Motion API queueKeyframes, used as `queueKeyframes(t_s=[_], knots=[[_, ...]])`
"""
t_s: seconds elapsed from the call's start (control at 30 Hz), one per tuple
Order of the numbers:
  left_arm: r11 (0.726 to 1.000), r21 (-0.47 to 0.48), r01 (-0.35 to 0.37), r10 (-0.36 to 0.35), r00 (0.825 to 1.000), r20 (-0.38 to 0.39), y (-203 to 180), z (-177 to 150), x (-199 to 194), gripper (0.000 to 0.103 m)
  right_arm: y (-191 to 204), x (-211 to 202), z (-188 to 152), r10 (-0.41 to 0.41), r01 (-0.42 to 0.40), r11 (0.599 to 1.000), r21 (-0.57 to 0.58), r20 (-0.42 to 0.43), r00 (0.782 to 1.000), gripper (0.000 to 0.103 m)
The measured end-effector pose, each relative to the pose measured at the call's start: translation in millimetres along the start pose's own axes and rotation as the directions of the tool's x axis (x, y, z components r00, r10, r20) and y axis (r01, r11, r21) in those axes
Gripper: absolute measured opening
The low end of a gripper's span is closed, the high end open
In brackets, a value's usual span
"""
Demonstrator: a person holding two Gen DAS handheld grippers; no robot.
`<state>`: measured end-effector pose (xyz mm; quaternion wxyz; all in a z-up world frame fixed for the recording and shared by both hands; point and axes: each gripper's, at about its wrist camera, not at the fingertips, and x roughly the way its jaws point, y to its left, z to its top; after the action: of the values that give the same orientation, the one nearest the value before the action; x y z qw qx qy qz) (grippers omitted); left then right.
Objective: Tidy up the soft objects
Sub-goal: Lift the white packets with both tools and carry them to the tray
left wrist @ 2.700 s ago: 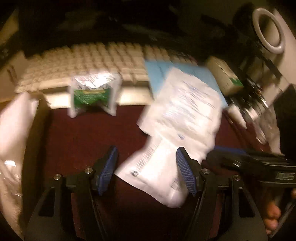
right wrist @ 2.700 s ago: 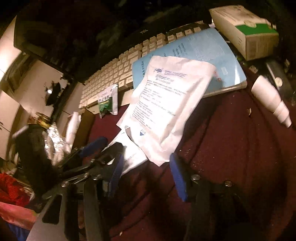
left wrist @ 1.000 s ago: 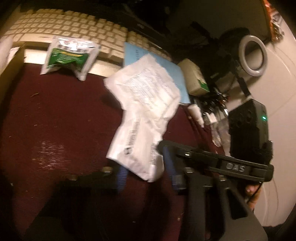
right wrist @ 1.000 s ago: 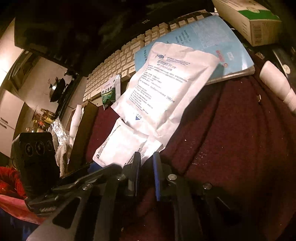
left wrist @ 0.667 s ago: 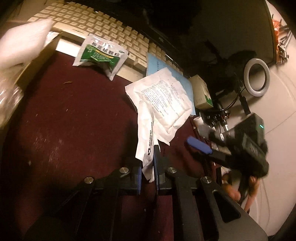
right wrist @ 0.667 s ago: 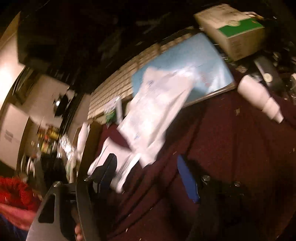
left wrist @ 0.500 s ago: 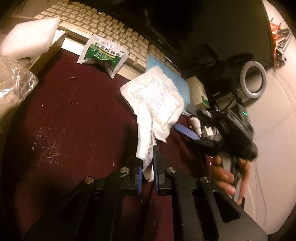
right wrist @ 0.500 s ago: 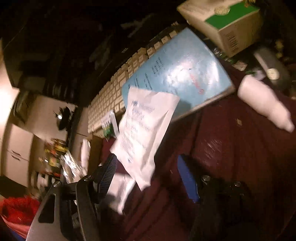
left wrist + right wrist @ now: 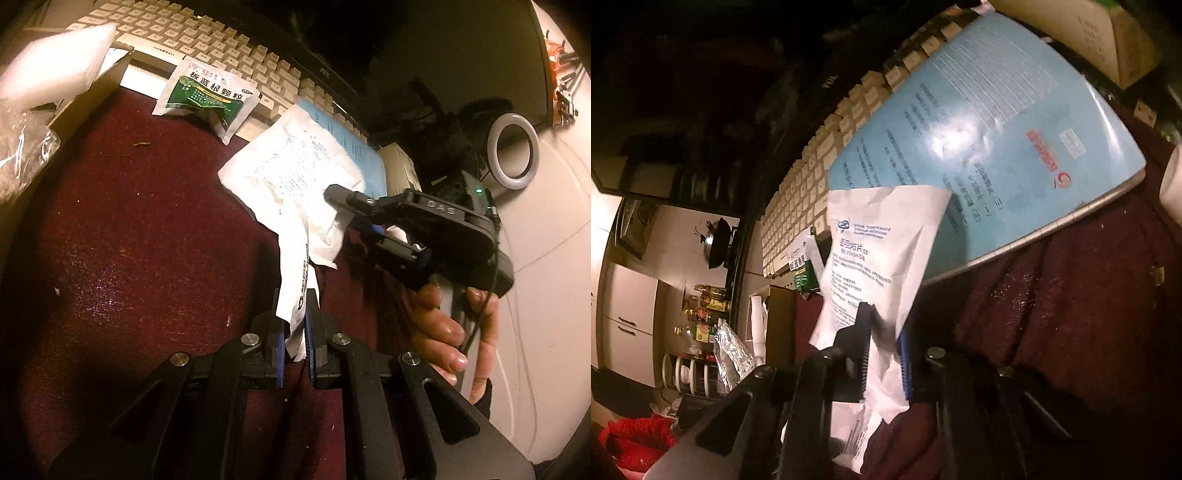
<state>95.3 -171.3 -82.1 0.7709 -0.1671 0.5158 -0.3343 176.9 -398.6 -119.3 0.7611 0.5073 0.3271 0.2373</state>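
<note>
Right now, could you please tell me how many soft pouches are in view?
3. A green pouch leans on the keyboard; the left claw grips a narrow white pouch; the right claw grips the larger white pouch. Others may be hidden.

Dim, amber-lit desk under a maroon cloth point(image 9: 147, 240), ring light point(image 9: 512, 156) against a pale wall point(image 9: 554, 258).

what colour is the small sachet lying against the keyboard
White with a green printed panel, the small sachet shows best in the left wrist view.

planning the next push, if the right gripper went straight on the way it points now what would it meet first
Probably the blue booklet. The right gripper is shut on the large white packet, whose far edge lies over the booklet; the keyboard is beyond. Depth is unclear.
</note>
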Motion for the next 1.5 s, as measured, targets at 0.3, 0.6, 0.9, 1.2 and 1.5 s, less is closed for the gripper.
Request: queueKeyframes(t_s=[0.3, 0.6, 0.9, 1.2, 1.5], knots=[[0.999, -0.017, 0.037, -0.036, 0.998, 0.06, 0.1, -14.5, -22.4, 0.008, 16.7, -37.7, -19.0, 0.068, -0.063, 0.996, -0.068, 0.078, 0.995, 0.006], [0.998, -0.003, 0.057, -0.056, 0.986, 0.16, -10.5, -43.1, -89.1, 0.008, 43.3, -52.6, -38.2, 0.145, -0.133, 0.98, -0.148, 0.07, 0.987, 0.006], [0.998, -0.055, -0.01, 0.029, 0.939, 0.343, 10.0, -52.0, -186.4, 0.008, 109.4, -31.6, -63.3, 0.233, -0.229, 0.931, -0.283, -0.018, 0.972, 0.006], [0.975, -0.212, -0.069, 0.159, 0.879, 0.449, 76.0, -56.2, -244.3, 0.008, 187.2, 26.3, -101.4, 0.189, -0.246, 0.848, -0.469, -0.166, 0.968, 0.006], [0.932, -0.35, -0.094, 0.25, 0.865, 0.436, 140.4, -58.6, -261.4, 0.008, 247.9, 82.5, -145.3, 0.021, -0.134, 0.743, -0.656, -0.177, 0.984, 0.006]])
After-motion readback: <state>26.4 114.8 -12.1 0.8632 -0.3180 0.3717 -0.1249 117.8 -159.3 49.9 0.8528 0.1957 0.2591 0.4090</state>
